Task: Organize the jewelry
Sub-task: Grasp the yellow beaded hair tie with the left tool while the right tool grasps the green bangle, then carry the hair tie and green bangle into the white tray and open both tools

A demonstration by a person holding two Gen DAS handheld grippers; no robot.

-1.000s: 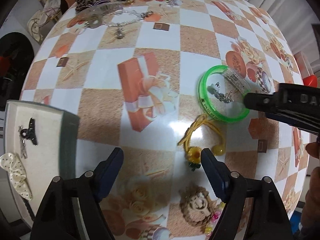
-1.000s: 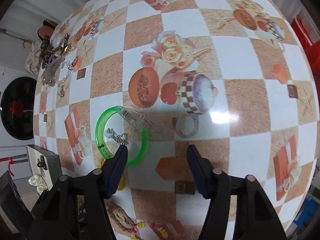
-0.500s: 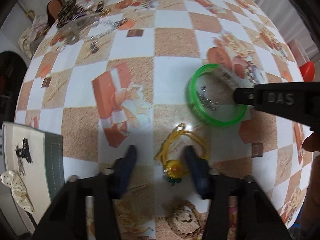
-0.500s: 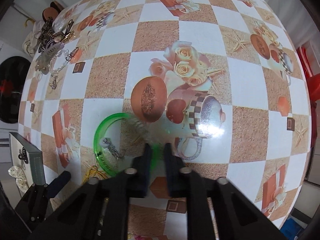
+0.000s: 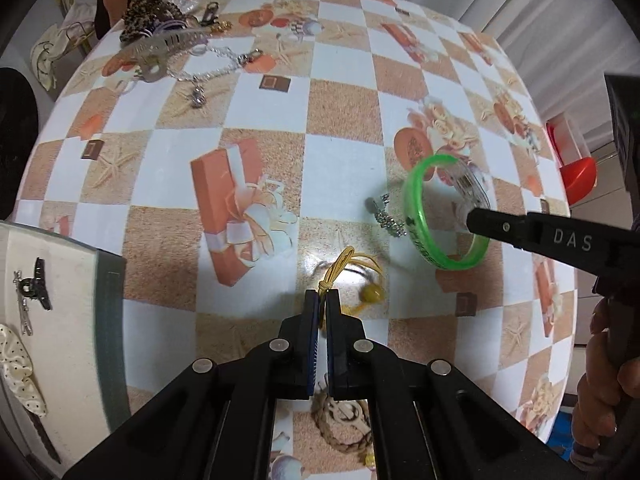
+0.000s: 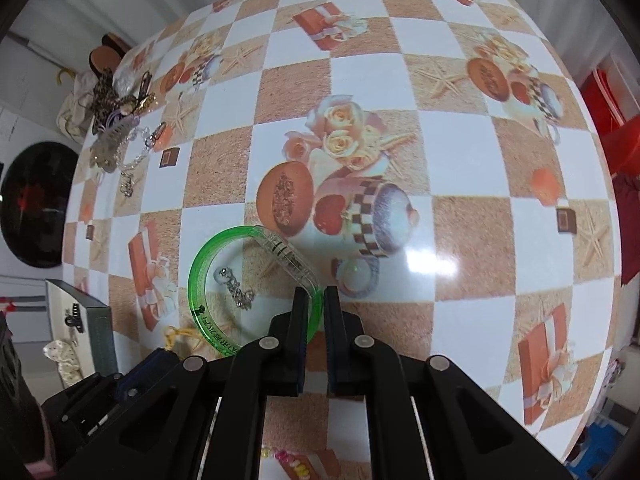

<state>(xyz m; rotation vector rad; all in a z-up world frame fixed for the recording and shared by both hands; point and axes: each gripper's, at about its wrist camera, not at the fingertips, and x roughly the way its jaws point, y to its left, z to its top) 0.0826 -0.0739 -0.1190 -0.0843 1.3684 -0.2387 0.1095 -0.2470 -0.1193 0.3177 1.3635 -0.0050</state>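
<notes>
My left gripper [image 5: 322, 295] is shut on a yellow cord hair tie [image 5: 352, 268] with a yellow bead and holds it just above the table. My right gripper [image 6: 316, 294] is shut on the rim of a green bangle [image 6: 206, 312], which it holds tilted off the table; the bangle also shows in the left wrist view [image 5: 420, 220]. A small silver chain [image 5: 386, 216] lies beside the bangle. A white-lined jewelry box [image 5: 60, 320] stands at the left, holding a black claw clip [image 5: 36, 284] and a dotted bow [image 5: 18, 372].
A pile of hair clips and a silver necklace [image 5: 168, 44] lies at the table's far left. A woven brooch [image 5: 344, 420] lies under my left gripper. A red bin [image 5: 576, 164] stands beyond the table's right edge.
Both grippers have shut: the left on the yellow hair tie, the right on the green bangle. Both items have lifted, and the bangle now tilts off the table.
</notes>
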